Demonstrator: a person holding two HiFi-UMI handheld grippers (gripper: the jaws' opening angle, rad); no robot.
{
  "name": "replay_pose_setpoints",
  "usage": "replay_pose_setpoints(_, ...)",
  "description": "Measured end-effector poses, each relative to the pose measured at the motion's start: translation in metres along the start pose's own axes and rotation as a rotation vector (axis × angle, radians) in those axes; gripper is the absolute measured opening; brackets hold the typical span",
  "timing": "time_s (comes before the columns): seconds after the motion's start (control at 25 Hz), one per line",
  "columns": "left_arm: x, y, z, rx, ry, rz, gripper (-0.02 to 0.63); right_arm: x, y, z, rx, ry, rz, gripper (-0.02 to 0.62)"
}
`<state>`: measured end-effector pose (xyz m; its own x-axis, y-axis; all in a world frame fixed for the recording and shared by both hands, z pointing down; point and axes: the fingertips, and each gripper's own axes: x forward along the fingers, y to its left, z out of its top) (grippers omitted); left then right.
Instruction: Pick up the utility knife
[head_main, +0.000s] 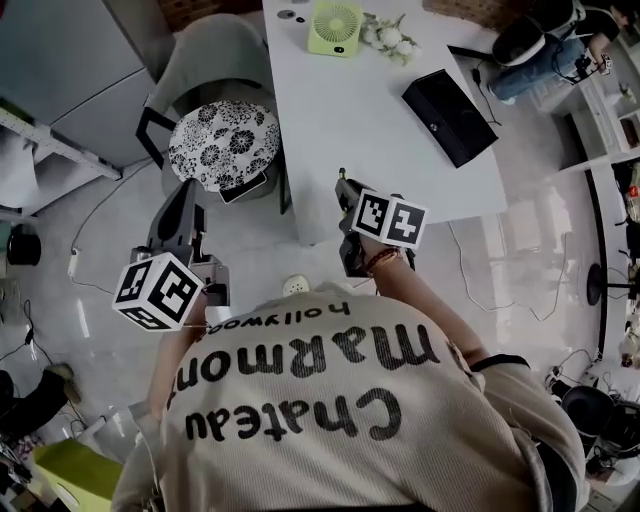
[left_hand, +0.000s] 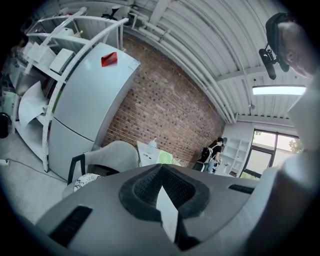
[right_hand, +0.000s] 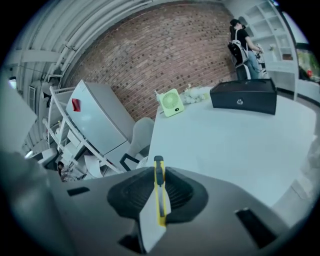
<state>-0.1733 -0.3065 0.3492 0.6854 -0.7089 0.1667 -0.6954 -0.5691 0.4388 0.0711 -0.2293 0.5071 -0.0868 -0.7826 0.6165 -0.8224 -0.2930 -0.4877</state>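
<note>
The utility knife (right_hand: 159, 192), yellow with a black slider, stands edge-on between the jaws of my right gripper (right_hand: 159, 172), which is shut on it; its tip pokes out past the pads. In the head view the right gripper (head_main: 345, 195) hangs at the near edge of the white table (head_main: 340, 120), its cube of markers just behind. My left gripper (head_main: 184, 205) is off to the left, over the floor beside the chair. Its jaws (left_hand: 161, 170) meet at the tips with nothing between them.
On the table stand a green fan (head_main: 335, 27), white flowers (head_main: 388, 36) and a black box (head_main: 449, 116). A grey chair with a floral cushion (head_main: 222, 142) stands left of the table. A fridge (left_hand: 85, 110) and white shelves lie further left. A person stands at the far shelves (right_hand: 242, 42).
</note>
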Motion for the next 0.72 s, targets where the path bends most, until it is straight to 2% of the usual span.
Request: replay_pose_setpoints(0.72, 0.0, -0.073, -0.03, 0.031, -0.019, 0.114, 0.0, -0.072, 0.013, 0.088, -0.041, -0.167, 0.227, 0.067)
